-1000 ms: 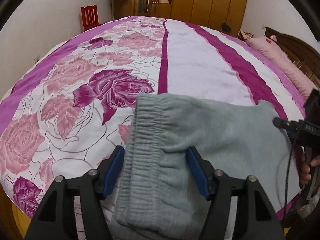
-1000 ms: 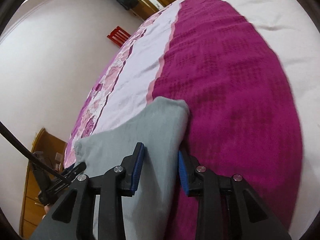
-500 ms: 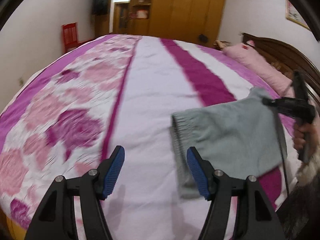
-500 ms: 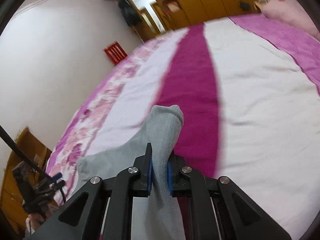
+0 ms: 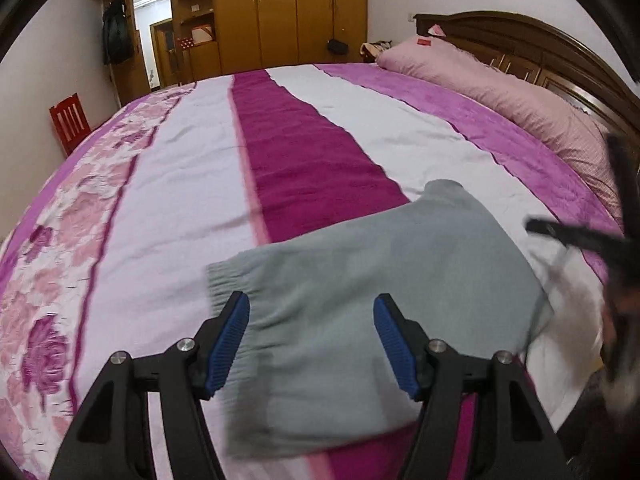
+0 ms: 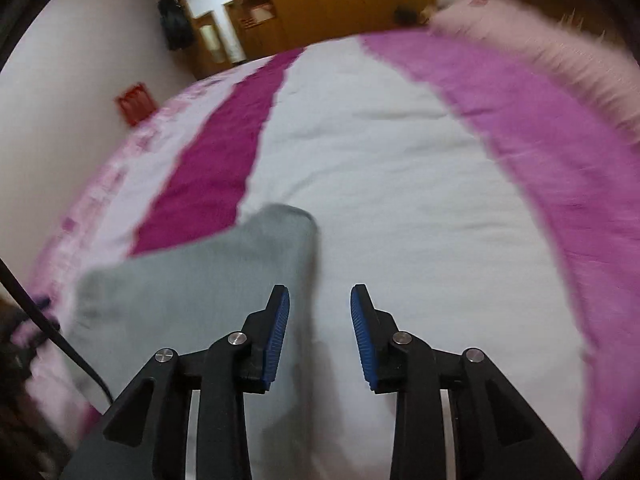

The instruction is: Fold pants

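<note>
The folded grey pants (image 5: 360,300) lay flat on the bed (image 5: 192,200), across its magenta stripe (image 5: 304,168). The left gripper (image 5: 312,340) hung over them, jaws wide, holding nothing. The right gripper (image 6: 320,332) stood parted and empty at their edge.

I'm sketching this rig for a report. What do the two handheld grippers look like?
Both match: the left gripper and right gripper have angular black plastic frames with cut-out openings, round silver pivot bolts, and two fingers faced with ribbed blue pads. A thin black cable trails at the lower left of the right wrist view. No sleeves or markings show.
</note>
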`<action>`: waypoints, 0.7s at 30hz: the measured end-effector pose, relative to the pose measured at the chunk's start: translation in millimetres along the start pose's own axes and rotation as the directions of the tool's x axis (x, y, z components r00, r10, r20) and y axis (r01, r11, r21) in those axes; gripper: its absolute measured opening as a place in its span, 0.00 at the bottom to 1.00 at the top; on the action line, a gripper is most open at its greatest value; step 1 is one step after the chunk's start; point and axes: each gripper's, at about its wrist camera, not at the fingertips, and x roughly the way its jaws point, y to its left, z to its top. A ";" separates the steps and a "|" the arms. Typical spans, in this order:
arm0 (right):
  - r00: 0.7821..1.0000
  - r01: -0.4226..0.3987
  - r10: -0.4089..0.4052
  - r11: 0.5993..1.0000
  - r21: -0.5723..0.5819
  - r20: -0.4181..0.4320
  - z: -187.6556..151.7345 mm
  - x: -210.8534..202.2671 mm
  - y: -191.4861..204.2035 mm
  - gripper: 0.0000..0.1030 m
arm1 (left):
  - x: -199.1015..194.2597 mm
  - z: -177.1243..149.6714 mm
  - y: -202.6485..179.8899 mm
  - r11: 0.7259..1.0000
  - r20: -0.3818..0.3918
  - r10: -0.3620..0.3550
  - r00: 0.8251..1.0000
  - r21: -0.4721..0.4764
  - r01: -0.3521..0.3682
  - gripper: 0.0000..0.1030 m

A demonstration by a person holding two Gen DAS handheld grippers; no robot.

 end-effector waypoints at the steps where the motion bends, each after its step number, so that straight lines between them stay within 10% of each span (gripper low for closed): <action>1: 0.998 -0.063 0.062 0.996 0.057 0.006 -14.7 -8.3 -3.2 0.31 | 5.4 0.3 -2.7 1.000 0.002 -0.002 1.000 0.011 0.002 0.59; 5: 0.969 -0.243 0.245 0.962 0.126 -0.006 -45.2 -11.8 11.7 0.07 | 13.4 -6.8 -7.0 1.000 0.038 0.005 0.999 0.001 -0.005 0.54; 11: 0.990 -0.128 0.123 0.989 -0.076 -0.063 -61.6 11.6 43.1 0.05 | 33.3 -30.1 8.6 0.999 -0.044 0.031 0.999 -0.035 -0.033 0.51; 21: 0.963 -0.266 0.267 0.964 0.019 -0.035 -51.9 -2.5 11.1 0.06 | 25.6 -41.2 -10.0 0.995 -0.010 0.061 0.998 0.074 -0.060 0.50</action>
